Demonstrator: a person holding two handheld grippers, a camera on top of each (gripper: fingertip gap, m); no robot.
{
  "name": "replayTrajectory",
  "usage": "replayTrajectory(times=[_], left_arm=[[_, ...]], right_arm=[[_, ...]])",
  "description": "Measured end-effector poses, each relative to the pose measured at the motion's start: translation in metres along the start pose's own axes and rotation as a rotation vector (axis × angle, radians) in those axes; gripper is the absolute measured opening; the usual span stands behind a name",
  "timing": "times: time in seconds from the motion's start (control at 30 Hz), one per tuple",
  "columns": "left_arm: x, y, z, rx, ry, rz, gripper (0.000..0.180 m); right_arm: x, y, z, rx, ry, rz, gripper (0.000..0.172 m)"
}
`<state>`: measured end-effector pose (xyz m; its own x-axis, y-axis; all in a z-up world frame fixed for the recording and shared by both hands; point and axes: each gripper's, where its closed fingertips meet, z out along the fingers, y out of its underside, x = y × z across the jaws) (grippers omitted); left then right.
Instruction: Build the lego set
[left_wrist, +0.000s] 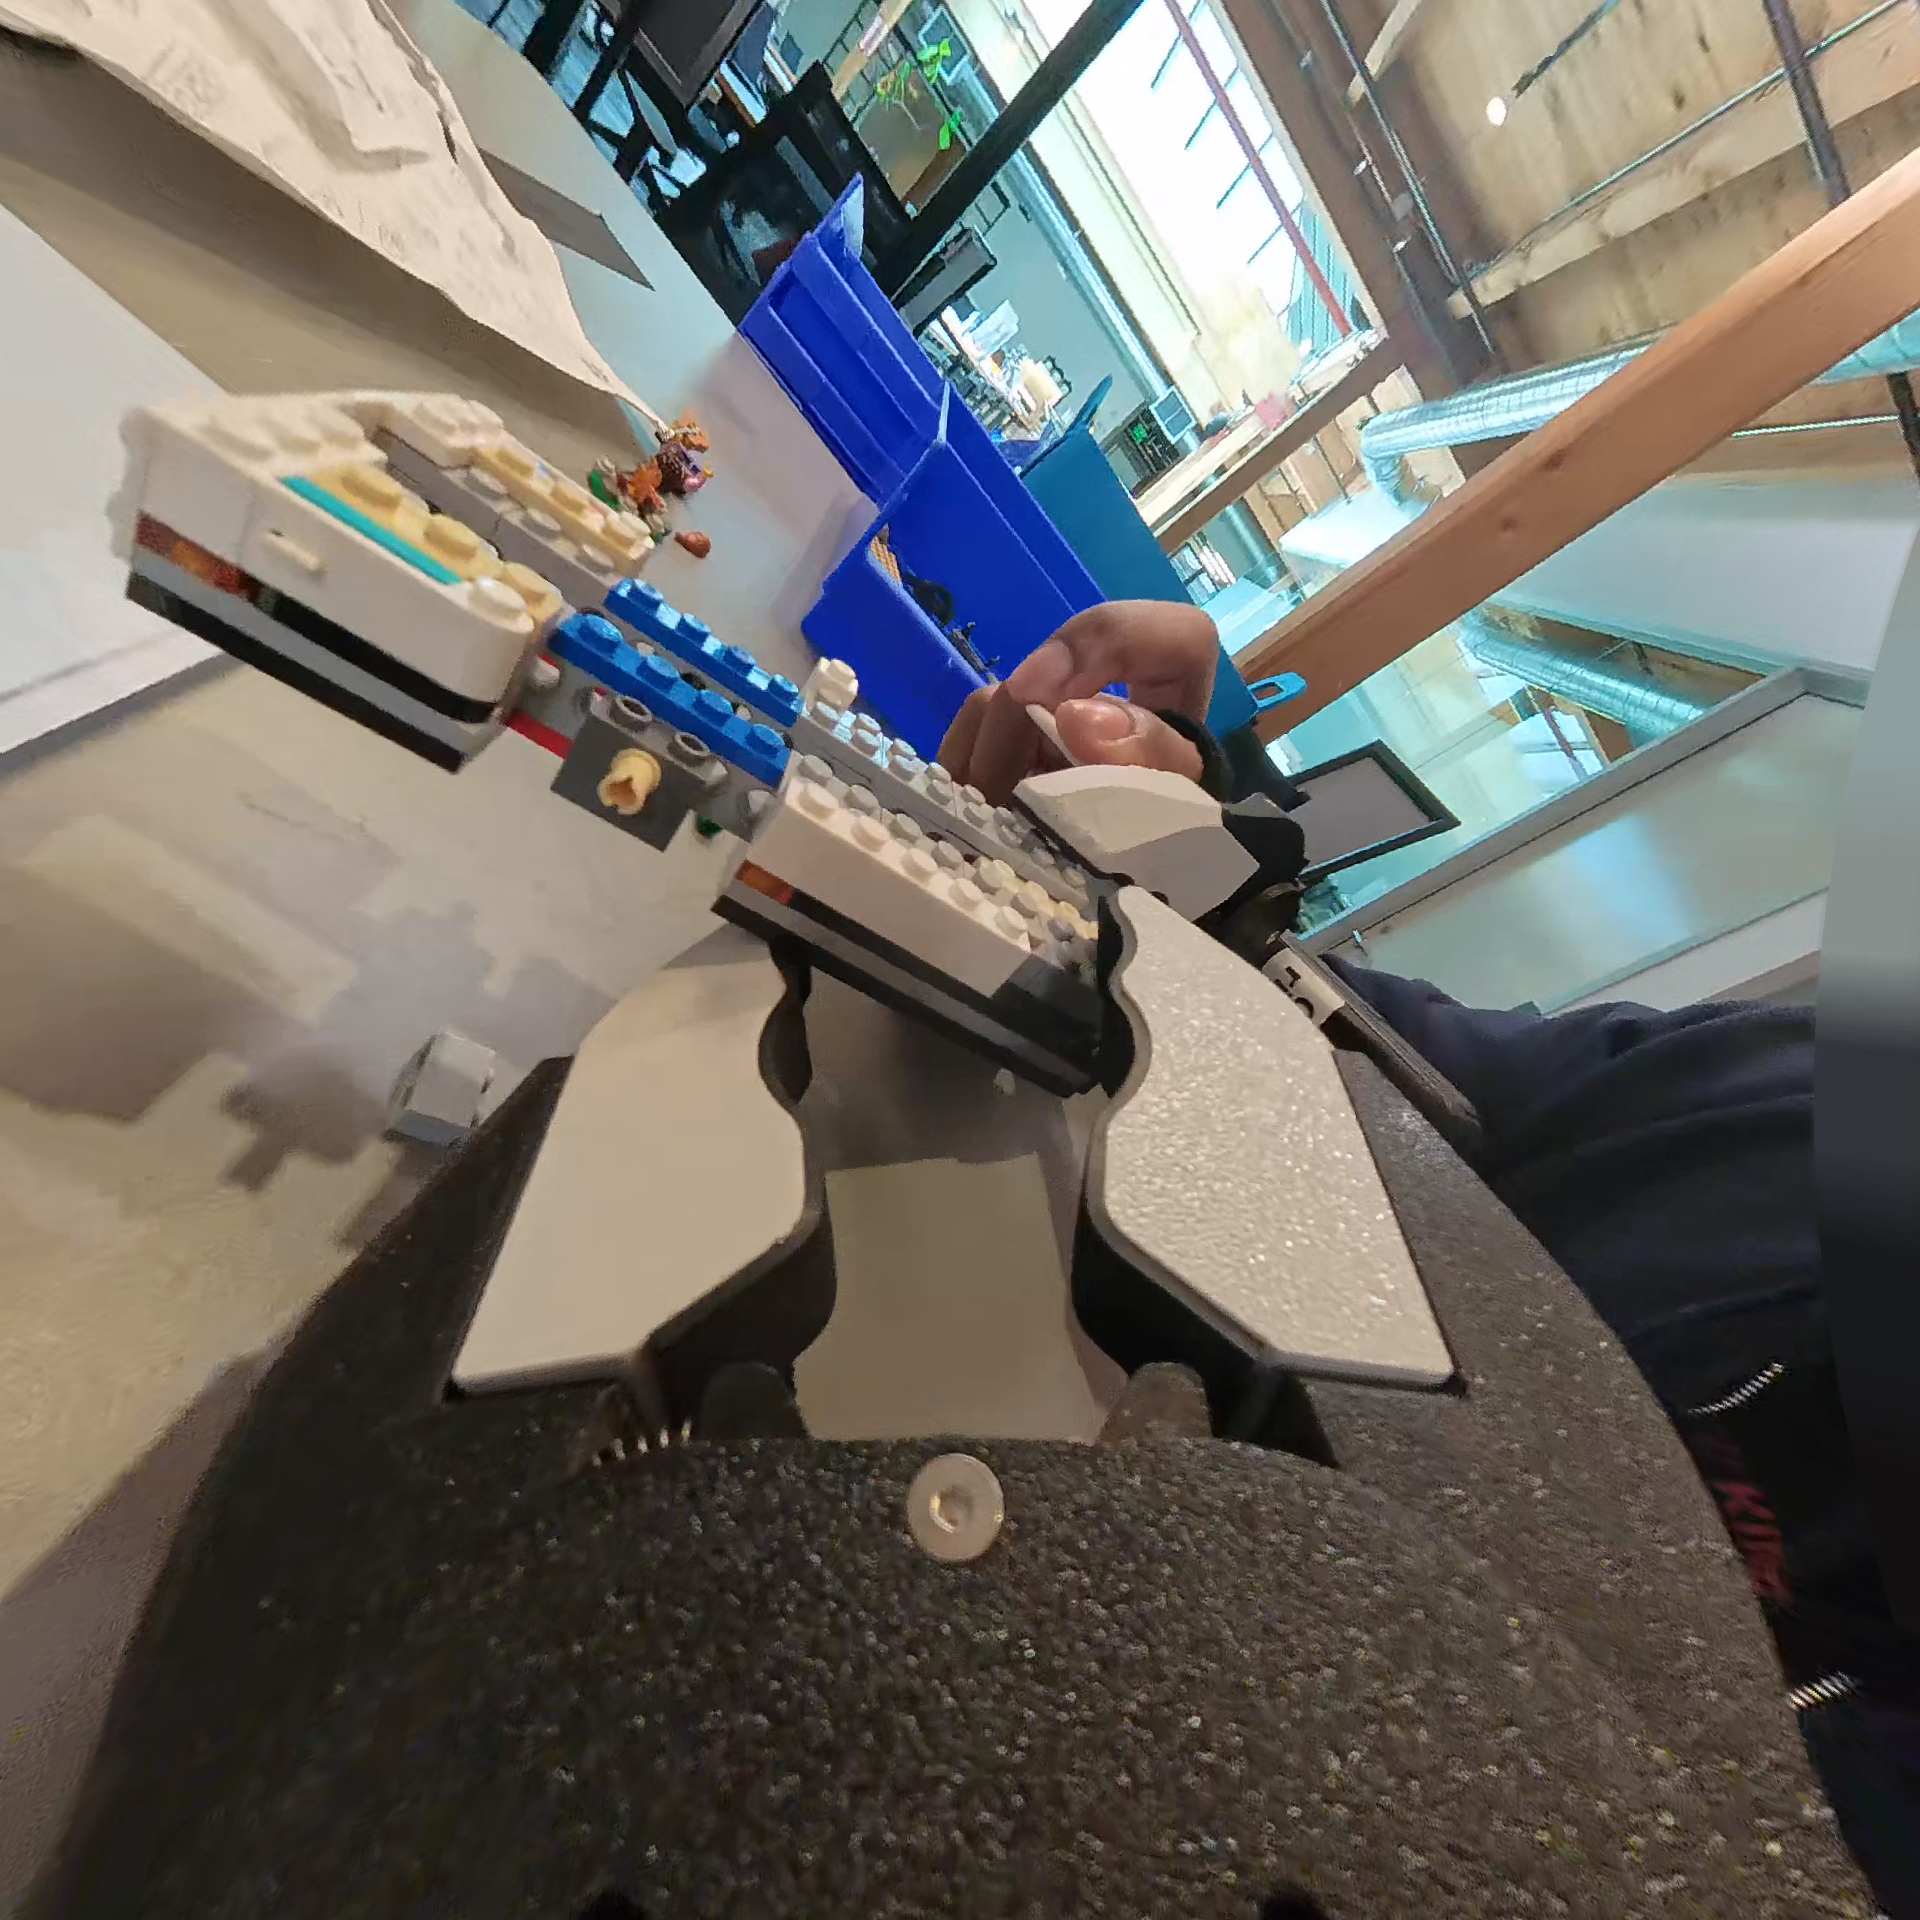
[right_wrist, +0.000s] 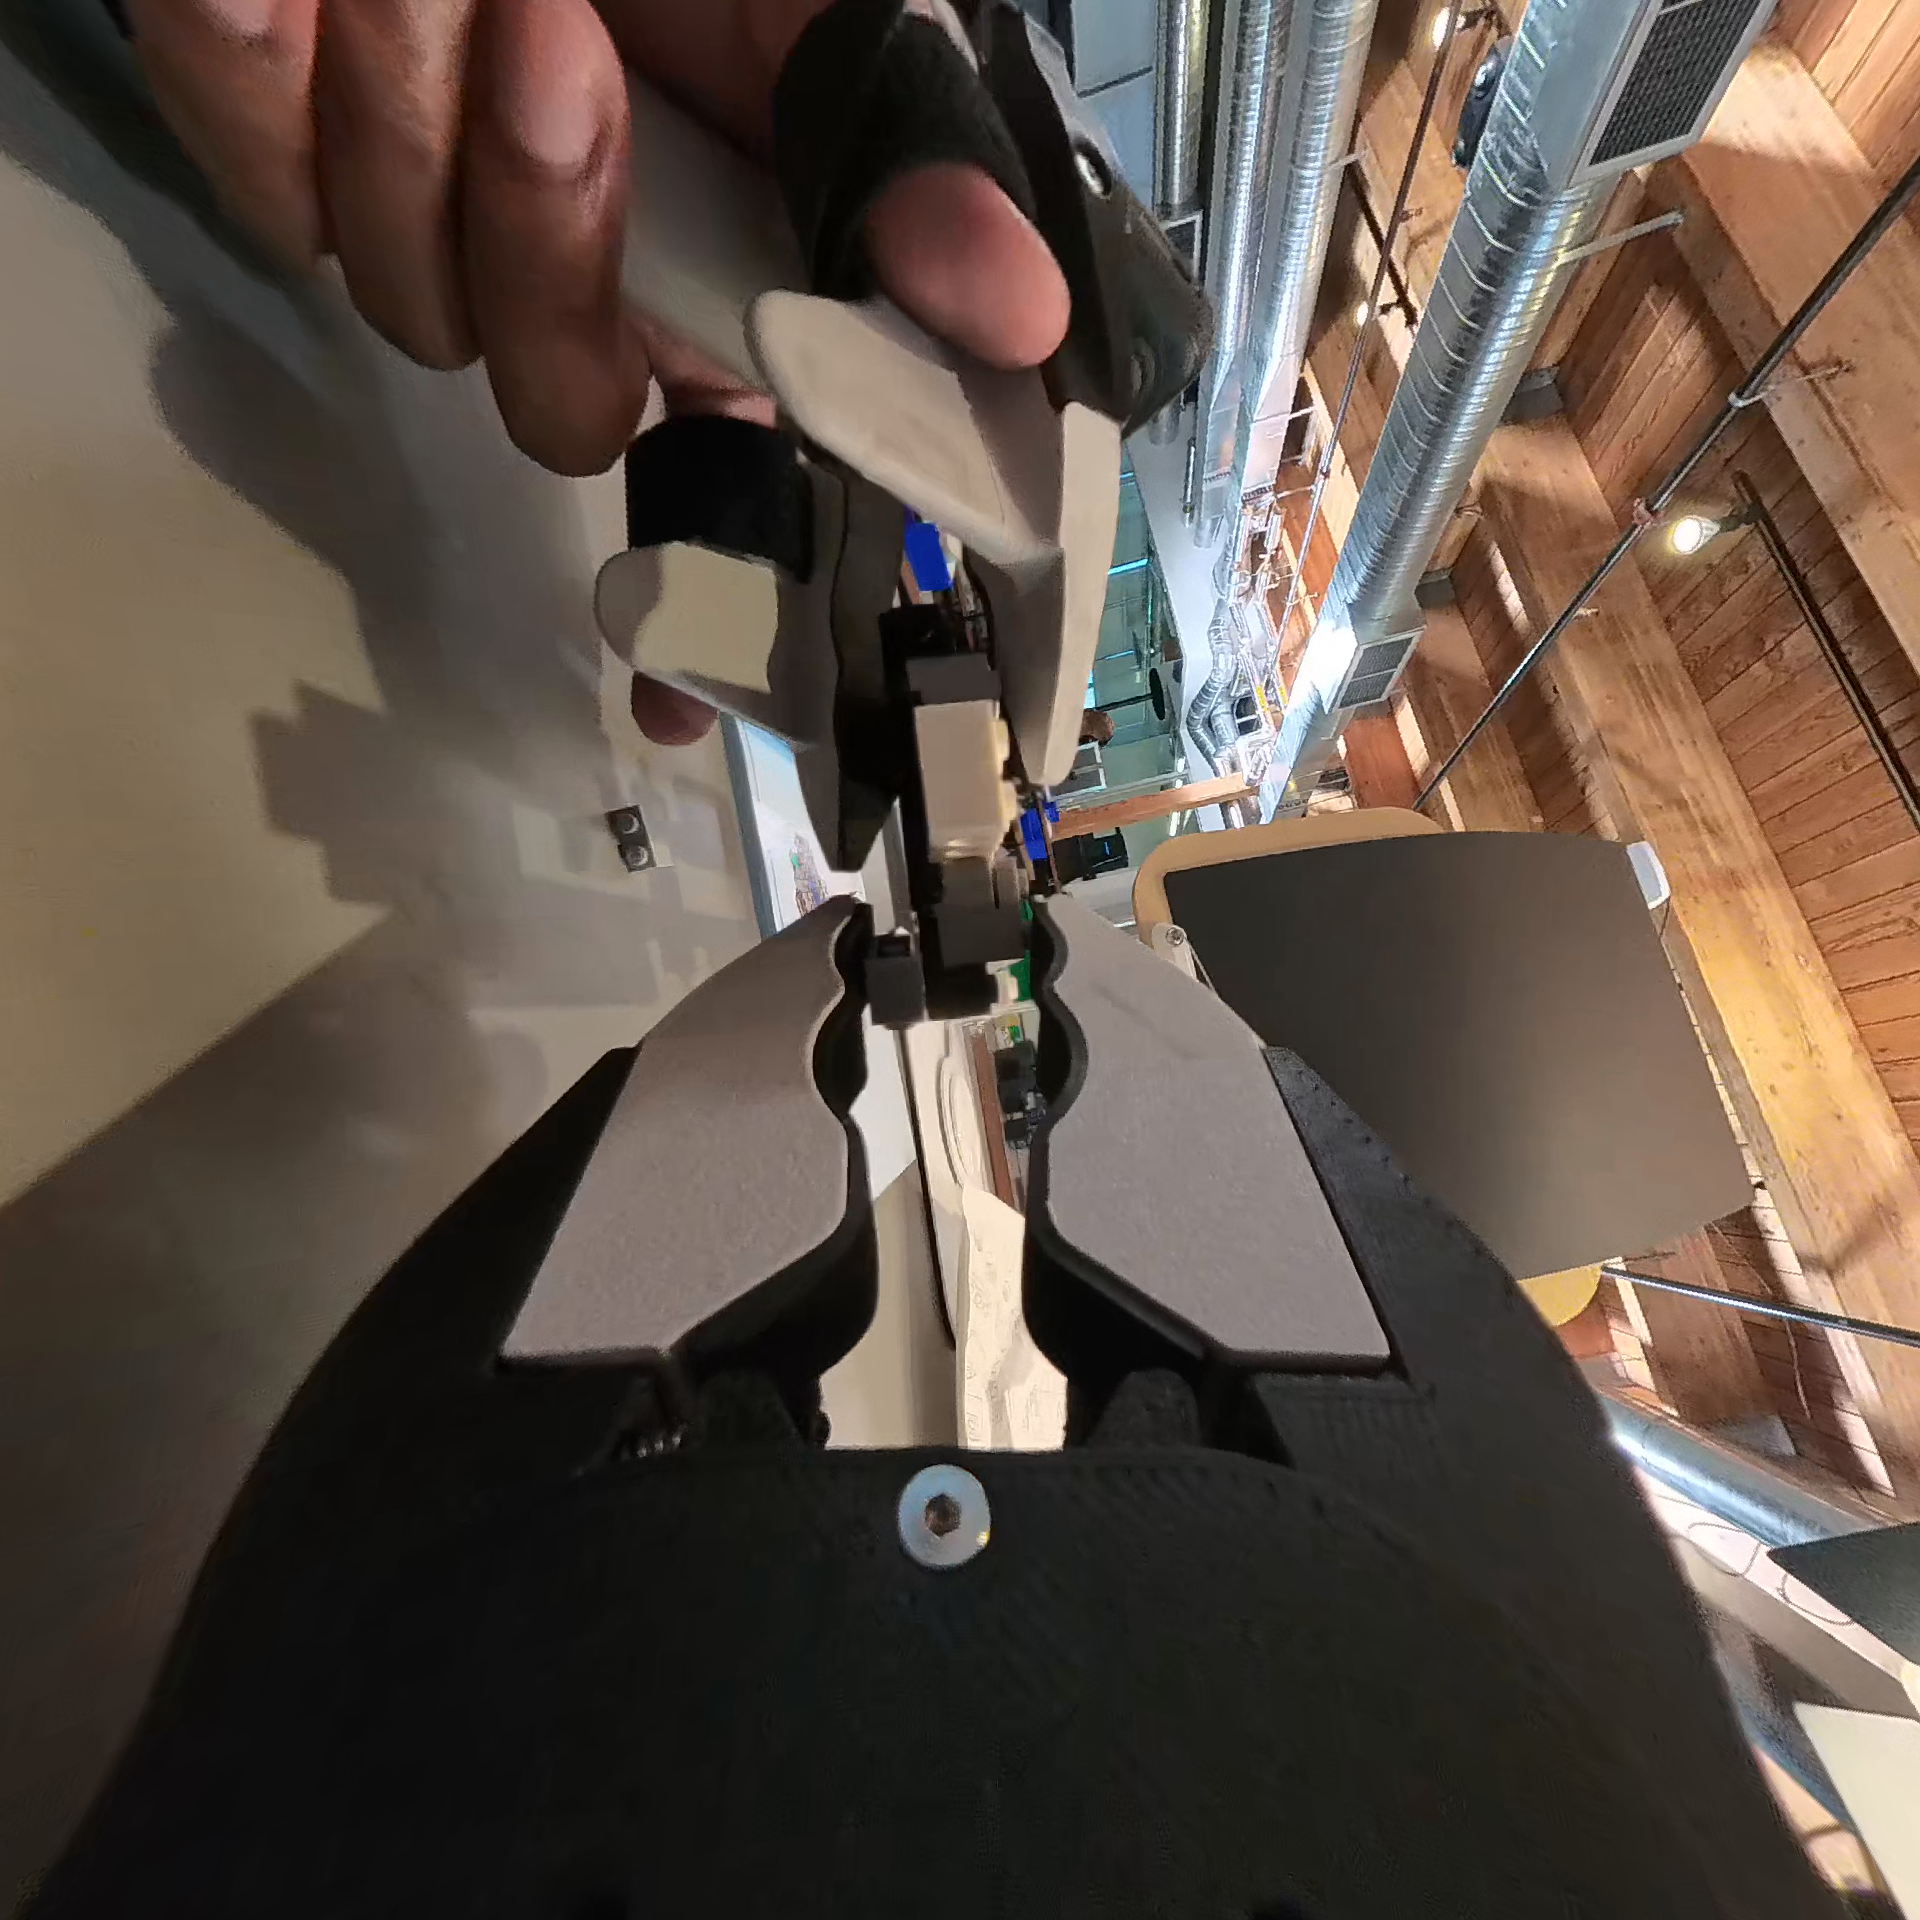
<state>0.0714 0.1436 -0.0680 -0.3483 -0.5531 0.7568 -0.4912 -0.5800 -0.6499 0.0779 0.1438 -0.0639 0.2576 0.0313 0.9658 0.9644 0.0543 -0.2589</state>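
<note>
A long brick-built model, white, grey, blue and black with studs on top, hangs in the air above the pale table. My left gripper is open around the model's near end. Its right finger rests against the model's black end, and its left finger stands apart below the model. My right gripper is shut on the dark grey end of the same model, with both pads against it. The right gripper's finger and a hand show on the studs in the left wrist view. The left gripper's finger shows beyond in the right wrist view.
Blue bins stand behind the model, with small brown figure pieces and a paper sheet nearby. A loose grey piece lies by my left gripper. A small grey brick lies on the table and a black-backed chair stands to the right.
</note>
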Motion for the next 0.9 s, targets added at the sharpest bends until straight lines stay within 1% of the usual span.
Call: replayTrajectory(times=[0.07, 0.17, 0.2, 0.27, 0.37, 0.43, 0.5, 0.57, 0.63, 0.67, 0.7, 0.73, 0.8, 0.9], left_arm=[[-0.002, -0.003, -0.003, 0.008, 0.019, -0.059, 0.055], [-0.007, -0.015, -0.011, 0.090, 0.056, -0.200, 0.056], [-0.008, -0.019, -0.014, 0.108, 0.065, -0.219, 0.055], [-0.010, -0.023, -0.021, 0.103, 0.035, -0.153, 0.053], [-0.005, -0.034, -0.032, 0.107, -0.035, 0.063, 0.051], [0.005, -0.039, -0.036, 0.109, -0.073, 0.278, 0.050], [0.012, -0.036, -0.034, 0.087, -0.143, 0.540, 0.052], [0.017, -0.030, -0.031, 0.057, -0.239, 0.851, 0.057], [0.014, -0.017, -0.028, -0.022, -0.327, 1.160, 0.061], [0.012, -0.011, -0.025, -0.056, -0.362, 1.288, 0.063], [0.010, -0.006, -0.023, -0.077, -0.380, 1.382, 0.063], [0.010, 0.000, -0.020, -0.086, -0.367, 1.437, 0.062], [0.010, 0.006, -0.015, -0.076, -0.359, 1.479, 0.060], [0.008, 0.002, -0.013, -0.048, -0.400, 1.523, 0.059]], right_arm=[[0.001, 0.002, 0.000, -0.012, 0.007, -0.002, 0.029], [0.004, 0.008, 0.000, -0.031, 0.019, 0.001, 0.030], [0.004, 0.009, 0.001, -0.035, 0.019, 0.009, 0.030], [0.006, 0.011, 0.001, -0.039, 0.020, 0.035, 0.030], [0.007, 0.013, 0.001, -0.042, 0.018, 0.058, 0.030], [0.007, 0.013, 0.000, -0.040, 0.013, 0.070, 0.030], [0.008, 0.012, 0.000, -0.033, 0.011, 0.086, 0.030], [0.009, 0.009, -0.001, -0.014, 0.010, 0.106, 0.030], [0.008, 0.005, -0.002, 0.011, -0.004, 0.133, 0.029], [0.008, 0.003, -0.003, 0.027, -0.013, 0.150, 0.029], [0.007, 0.001, -0.003, 0.041, -0.022, 0.165, 0.029], [0.007, -0.001, -0.004, 0.057, -0.029, 0.178, 0.029], [0.008, -0.007, -0.007, 0.091, -0.036, 0.194, 0.029], [0.009, -0.016, -0.010, 0.136, -0.053, 0.213, 0.028]])
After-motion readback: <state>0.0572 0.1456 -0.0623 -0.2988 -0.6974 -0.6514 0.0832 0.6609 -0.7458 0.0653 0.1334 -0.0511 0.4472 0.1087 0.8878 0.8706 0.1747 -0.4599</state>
